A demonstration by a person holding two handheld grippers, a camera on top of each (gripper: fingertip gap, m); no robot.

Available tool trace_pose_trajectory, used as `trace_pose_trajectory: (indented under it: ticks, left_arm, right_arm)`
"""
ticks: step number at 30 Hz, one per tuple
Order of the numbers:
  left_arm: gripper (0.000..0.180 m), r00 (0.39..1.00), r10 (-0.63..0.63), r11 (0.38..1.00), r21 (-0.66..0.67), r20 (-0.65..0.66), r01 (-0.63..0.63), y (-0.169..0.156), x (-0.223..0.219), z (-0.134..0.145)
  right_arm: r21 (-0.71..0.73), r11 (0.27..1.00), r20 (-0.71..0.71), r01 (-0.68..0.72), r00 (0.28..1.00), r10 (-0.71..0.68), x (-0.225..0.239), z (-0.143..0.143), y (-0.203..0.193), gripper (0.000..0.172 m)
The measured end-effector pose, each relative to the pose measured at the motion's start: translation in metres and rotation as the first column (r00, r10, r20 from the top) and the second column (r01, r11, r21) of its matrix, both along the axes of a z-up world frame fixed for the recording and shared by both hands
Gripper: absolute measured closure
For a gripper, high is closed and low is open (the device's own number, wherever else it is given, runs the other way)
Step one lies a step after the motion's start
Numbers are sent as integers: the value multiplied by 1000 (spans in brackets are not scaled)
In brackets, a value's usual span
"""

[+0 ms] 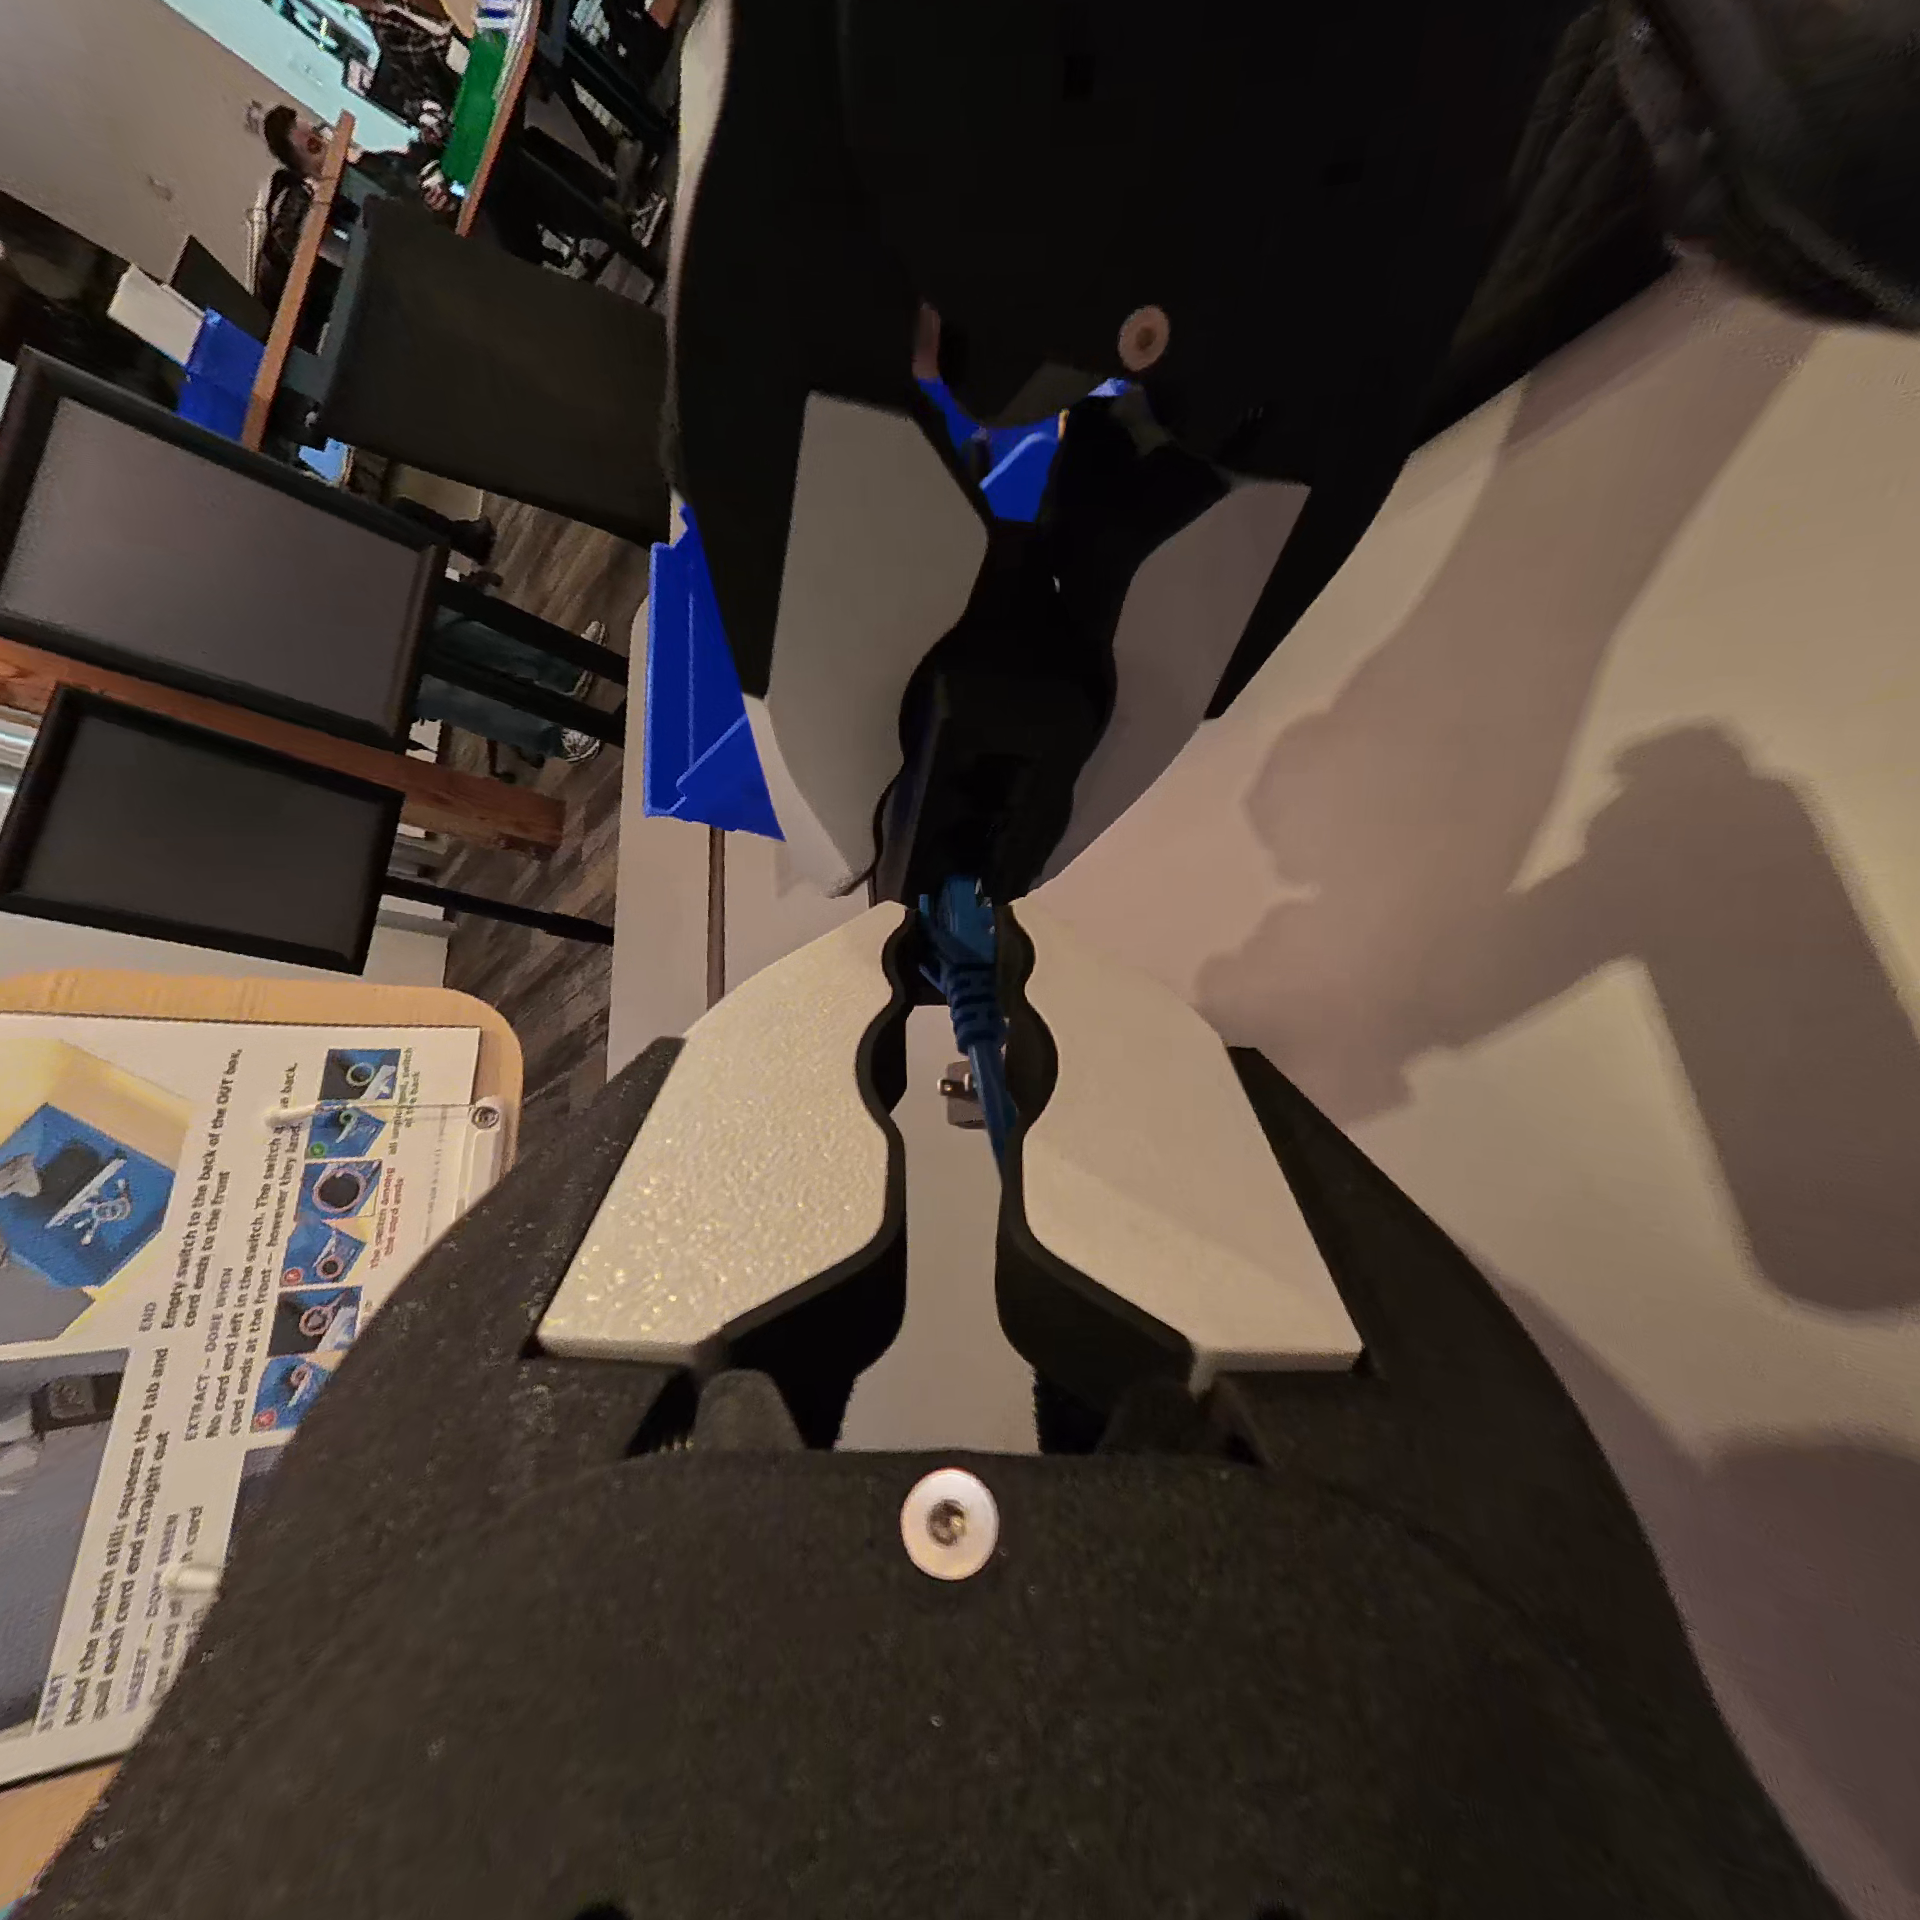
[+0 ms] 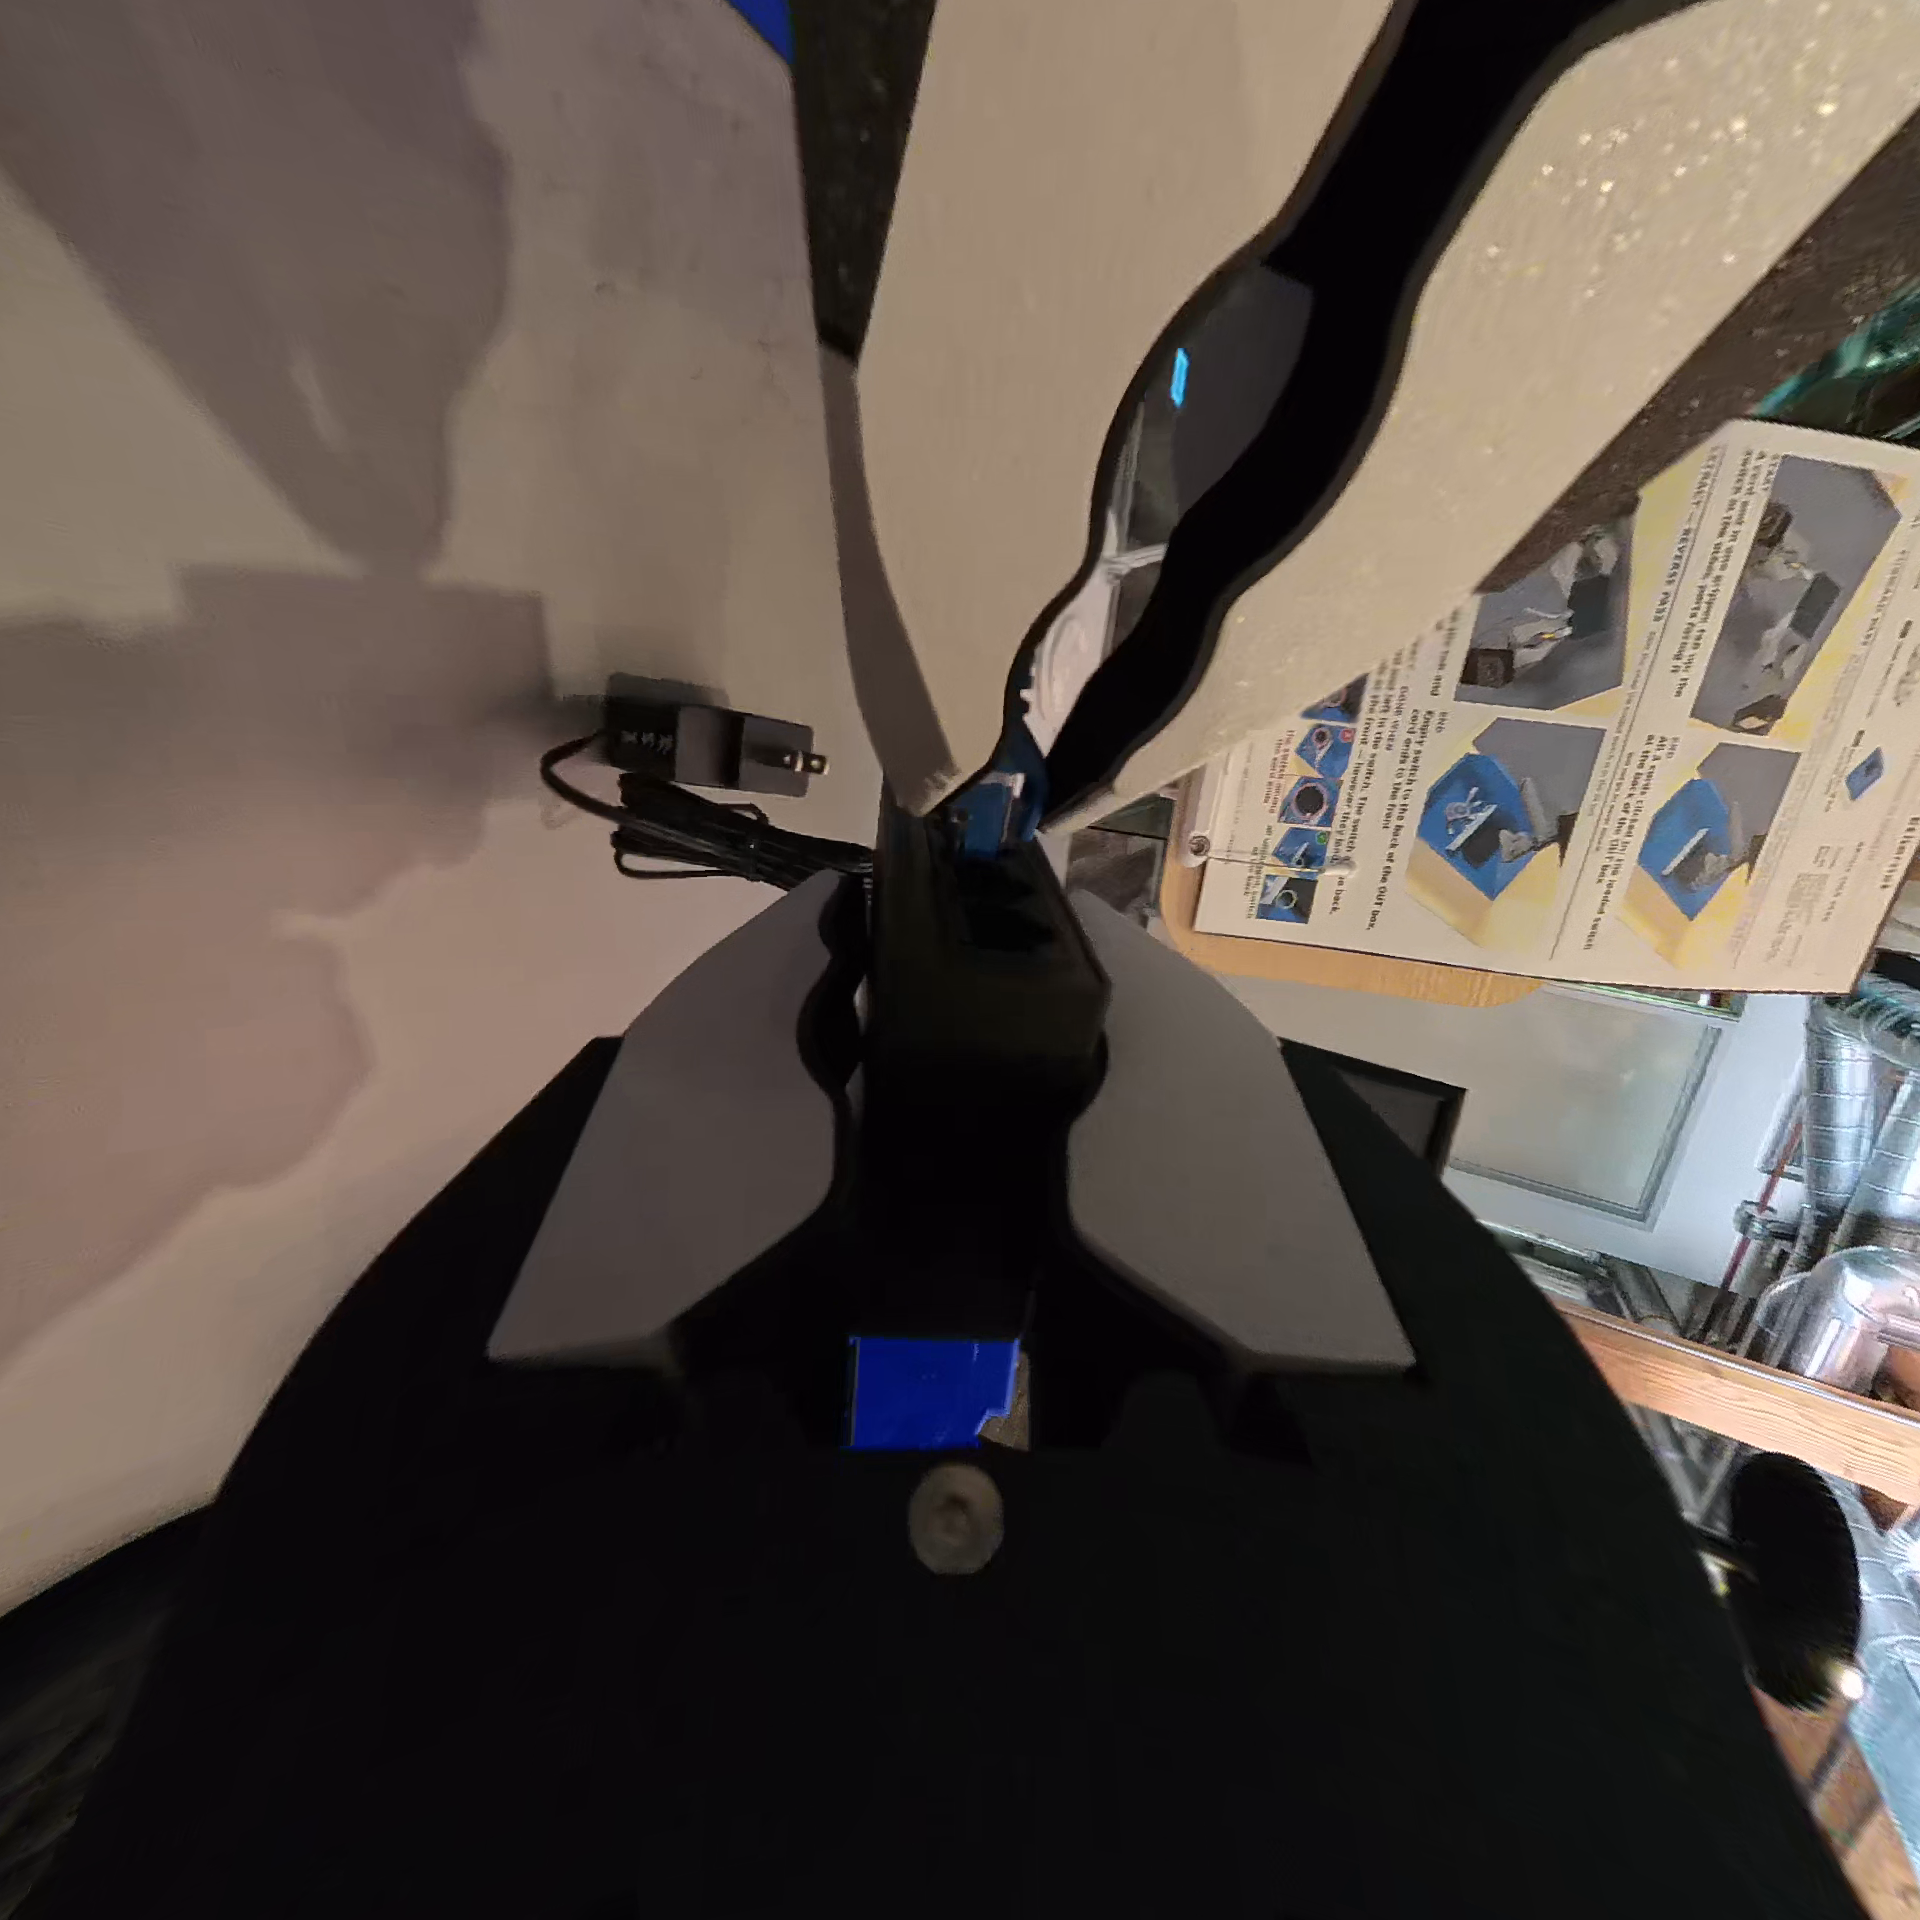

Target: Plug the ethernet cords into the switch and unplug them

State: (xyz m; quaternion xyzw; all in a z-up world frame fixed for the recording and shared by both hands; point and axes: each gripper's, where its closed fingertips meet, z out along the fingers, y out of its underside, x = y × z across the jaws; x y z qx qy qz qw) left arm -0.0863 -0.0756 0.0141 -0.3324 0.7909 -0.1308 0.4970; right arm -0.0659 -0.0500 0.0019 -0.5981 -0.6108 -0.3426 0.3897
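The left claw (image 1: 958, 920) pinches the blue ethernet plug (image 1: 961, 925) at a port of the black switch (image 2: 977, 966), which the right claw (image 2: 966, 935) clamps above the white desk (image 2: 364, 520). The switch's power adapter (image 2: 707, 746) lies there.

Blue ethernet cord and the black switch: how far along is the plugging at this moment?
Done: the right gripper clamps the black switch, and the left gripper pinches the blue ethernet cord at its plug. In hand: that plug sits at a port of the switch; whether it is fully seated, going in or coming out cannot be told. Left: any other cords; none show. The power adapter lies unplugged on the table.
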Motion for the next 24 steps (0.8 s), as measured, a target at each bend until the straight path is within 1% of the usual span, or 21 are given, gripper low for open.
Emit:
trace_pose_trajectory:
  ticks: [1, 3, 5, 7, 9, 11, 13, 16, 21, 24]
  left_arm:
    - [167, 1000, -12, 1000, -3, -2, 12, -2, 0, 0]
    - [166, 999, -38, 999, -8, -3, 38, -7, 0, -1]
    - [166, 998, -63, 998, 20, -4, 63, -10, 0, -4]
    - [166, 998, -62, 997, 36, -28, 63, -11, 1, -8]
    - [166, 996, -59, 997, 52, -62, 62, -11, 0, -13]
    - [167, 997, -53, 995, 78, -53, 57, -10, 1, -12]
    - [167, 998, -52, 997, 63, -35, 54, -11, 2, -10]
    - [167, 998, -63, 996, 54, -16, 64, -12, 5, -10]
    - [167, 996, -74, 997, 6, -47, 75, -15, 4, -16]
    - [167, 995, -94, 995, -9, 17, 95, -16, 8, -11]
  right_arm:
    - [-8, 1000, -5, -7, 1000, 7, 0, -1, -2, 139]
    - [25, 999, 27, -29, 999, 29, 0, 1, -5, 140]
    - [23, 1000, 41, -20, 999, 19, 1, 0, -8, 140]
    - [-20, 1000, 27, -3, 1000, 4, 2, -6, -11, 139]
    - [-23, 1000, 33, -5, 999, 6, 1, -11, -12, 139]
    - [-8, 1000, 38, 0, 999, 0, 3, -10, -10, 140]
    - [-3, 1000, 17, 1, 1000, -1, 4, -8, -10, 140]
    - [11, 1000, 27, -1, 1000, 0, 6, -7, -11, 140]
    - [-18, 1000, 27, -16, 999, 16, 5, -14, -14, 140]
    - [22, 1000, 55, -15, 998, 14, 10, -6, -13, 140]
